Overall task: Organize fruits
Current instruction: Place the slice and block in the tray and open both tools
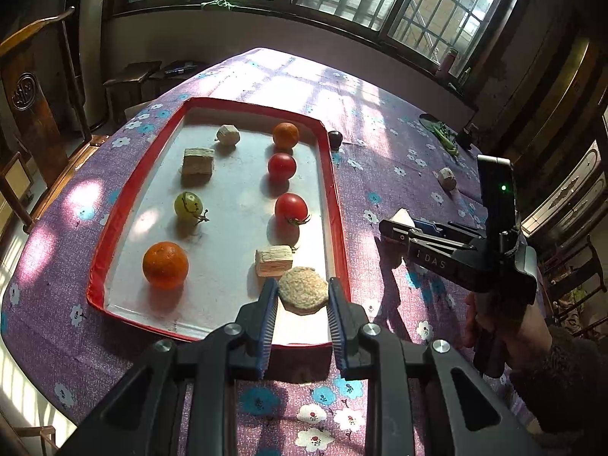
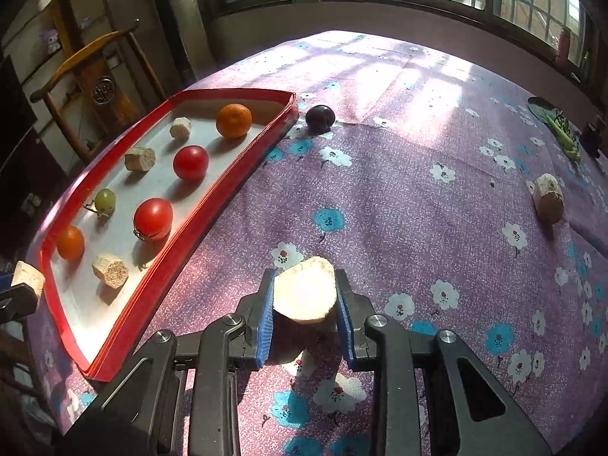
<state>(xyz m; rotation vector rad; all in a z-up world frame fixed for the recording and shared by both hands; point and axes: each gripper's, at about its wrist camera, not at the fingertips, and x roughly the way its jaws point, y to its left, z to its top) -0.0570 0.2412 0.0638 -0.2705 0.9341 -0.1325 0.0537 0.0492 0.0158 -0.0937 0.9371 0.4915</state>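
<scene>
L gripper (image 1: 300,296) low over the tray's near end, jaws closed on a round beige chunk (image 1: 303,294). R gripper (image 2: 305,296) over the cloth, jaws clamped on a pale chunk (image 2: 305,294); R hand (image 1: 505,326) grips its handle.

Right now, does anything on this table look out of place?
Yes. The dark plum sits on the cloth just outside the red tray's far corner, and one pale chunk lies alone far to the right. Everything else is lined up in the tray or held in the fingers.
</scene>
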